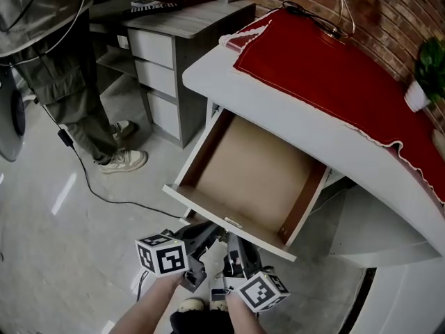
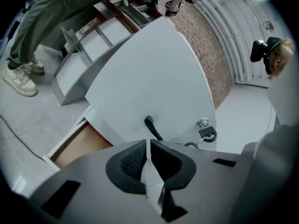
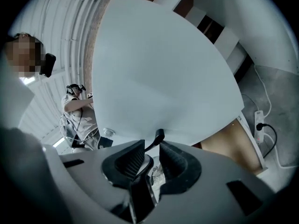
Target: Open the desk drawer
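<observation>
White desk [image 1: 278, 106], red cloth [image 1: 327, 68], perhaps tiled floor [image 1: 55, 221]

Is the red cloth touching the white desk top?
Touching. The head view shows the red cloth lying flat on the white desk top, its trimmed edge resting on the surface with no gap.

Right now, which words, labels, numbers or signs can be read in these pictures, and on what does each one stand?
No text is readable anywhere.
Left marker cube and right marker cube: black-and-white square patterns only, no letters.
Dark item on the grey desk: print too small to read.
</observation>
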Motion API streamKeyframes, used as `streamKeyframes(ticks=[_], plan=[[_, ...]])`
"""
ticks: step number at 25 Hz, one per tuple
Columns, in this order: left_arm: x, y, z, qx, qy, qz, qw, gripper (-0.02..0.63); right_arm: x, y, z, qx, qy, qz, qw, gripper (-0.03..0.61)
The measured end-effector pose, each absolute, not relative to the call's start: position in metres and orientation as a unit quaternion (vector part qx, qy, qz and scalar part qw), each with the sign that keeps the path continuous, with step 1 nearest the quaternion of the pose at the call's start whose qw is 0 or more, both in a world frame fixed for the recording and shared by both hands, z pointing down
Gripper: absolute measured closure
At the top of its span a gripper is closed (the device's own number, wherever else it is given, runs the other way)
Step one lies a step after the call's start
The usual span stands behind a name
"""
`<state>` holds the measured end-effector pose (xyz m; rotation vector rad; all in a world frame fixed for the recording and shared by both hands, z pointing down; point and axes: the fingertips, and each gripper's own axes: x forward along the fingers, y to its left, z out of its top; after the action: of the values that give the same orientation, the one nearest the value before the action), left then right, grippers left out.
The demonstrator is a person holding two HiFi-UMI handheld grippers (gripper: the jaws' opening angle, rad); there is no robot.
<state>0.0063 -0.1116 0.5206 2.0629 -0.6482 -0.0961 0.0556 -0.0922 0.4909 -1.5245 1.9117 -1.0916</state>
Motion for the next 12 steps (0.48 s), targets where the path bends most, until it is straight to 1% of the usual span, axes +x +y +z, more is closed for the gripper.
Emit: streamKeyframes(ticks=[3,5,8,12], plan=[[0.006,-0.114,0.527,0.839,-0.270,-0.037,0.470,0.601,0.052,-0.092,0.494,-0.551,0.705,-0.388,0.220,0.489],[0.006,-0.111,0.528,0.838,-0.275,-0.035,0.469,0.601,0.052,-0.090,0.496,-0.559,0.707,-0.386,0.197,0.485],[-0.002,-0.104,0.529,0.839,-0.293,-0.014,0.458,0.601,0.050,-0.083,0.501,-0.582,0.704,-0.381,0.140,0.463],[-0.016,-0.085,0.530,0.853,-0.316,0.053,0.412,0.601,0.038,-0.064,0.512,-0.602,0.700,-0.380,0.060,0.428]])
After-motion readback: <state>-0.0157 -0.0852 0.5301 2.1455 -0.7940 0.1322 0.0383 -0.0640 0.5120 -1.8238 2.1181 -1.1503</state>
